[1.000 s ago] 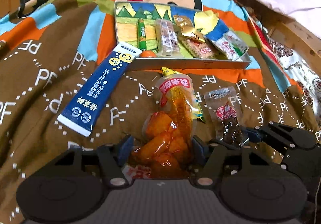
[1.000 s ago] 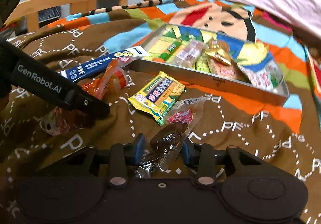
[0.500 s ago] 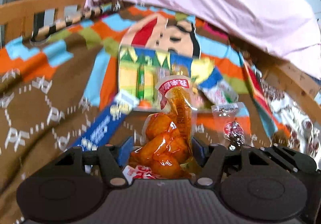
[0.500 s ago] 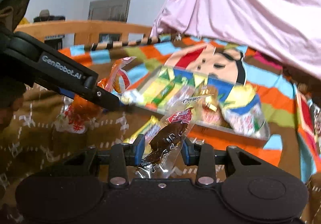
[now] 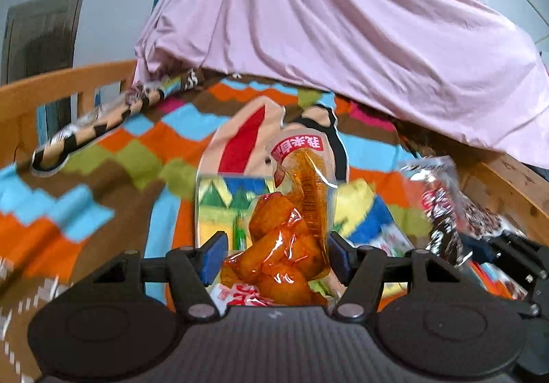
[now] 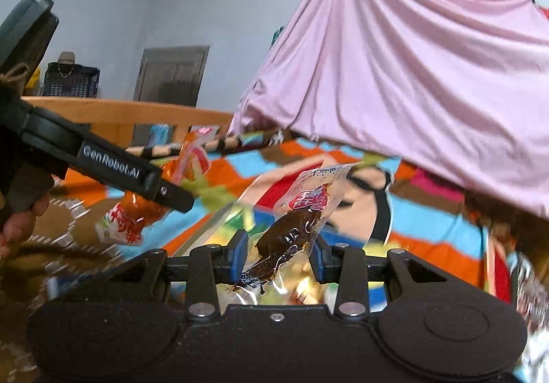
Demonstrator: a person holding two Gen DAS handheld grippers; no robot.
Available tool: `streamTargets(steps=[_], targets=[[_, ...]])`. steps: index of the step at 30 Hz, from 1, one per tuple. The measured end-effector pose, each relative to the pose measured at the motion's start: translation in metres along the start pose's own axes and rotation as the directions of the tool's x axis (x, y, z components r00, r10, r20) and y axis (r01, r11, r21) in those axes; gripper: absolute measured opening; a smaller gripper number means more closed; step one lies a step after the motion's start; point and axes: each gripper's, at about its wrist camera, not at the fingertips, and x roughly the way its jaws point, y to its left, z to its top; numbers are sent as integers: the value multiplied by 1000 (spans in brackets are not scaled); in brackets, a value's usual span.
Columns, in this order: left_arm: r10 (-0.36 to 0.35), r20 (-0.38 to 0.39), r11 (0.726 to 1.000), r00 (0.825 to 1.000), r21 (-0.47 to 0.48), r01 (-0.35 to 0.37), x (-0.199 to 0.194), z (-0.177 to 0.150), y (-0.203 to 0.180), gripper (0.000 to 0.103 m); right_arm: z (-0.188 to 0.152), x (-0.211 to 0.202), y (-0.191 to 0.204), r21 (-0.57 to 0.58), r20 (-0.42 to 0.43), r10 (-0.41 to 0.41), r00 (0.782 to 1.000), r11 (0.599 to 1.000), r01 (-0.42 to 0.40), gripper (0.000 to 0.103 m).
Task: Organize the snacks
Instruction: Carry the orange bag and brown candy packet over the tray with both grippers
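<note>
The left tool (image 5: 274,254) is closed on the orange snack pouch (image 5: 288,239), which stands upright between its blue pads. The right tool (image 6: 278,254) is closed on the dark snack packet (image 6: 295,232), gripped near the packet's lower end. Both items are off the bed and held in the air above the patterned blanket (image 5: 103,177).

Procedure for the step in hand, judged as transfer to the snack tin (image 5: 212,208):
1. Keep both grips firm; the film packaging looks slippery and may slide.
2. Lower 1 tool at a time to avoid collision, since the tools travel close together.
3. Release only when the item rests inside the tin wall, in a free spot.

View differences:
- The left wrist view shows the tin at 12 o'clock beyond the pouch, with the dark packet blurred at 3 o'clock.
- The right wrist view shows the left tool from the side at 9 o'clock, the pouch hanging from it, and the person's hand (image 6: 17,225) at the frame edge. The tin is mostly blurred there.
</note>
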Motion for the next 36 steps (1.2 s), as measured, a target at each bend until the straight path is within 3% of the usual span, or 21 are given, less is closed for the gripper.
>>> streamTargets(steps=[8, 19, 28, 36], targets=[[-3, 37, 1000, 999, -29, 4, 77, 35, 8, 67, 15, 78, -46, 21, 17, -46, 999, 999, 46, 39], [2, -13, 999, 1000, -48, -3, 179, 36, 12, 67, -8, 168, -88, 0, -63, -106, 992, 994, 107, 39], [-2, -71, 999, 997, -38, -1, 214, 28, 14, 67, -19, 223, -100, 15, -148, -98, 984, 995, 101, 39], [15, -125, 999, 992, -32, -19, 226, 17, 17, 67, -33, 238, -89, 20, -195, -71, 978, 997, 76, 39]])
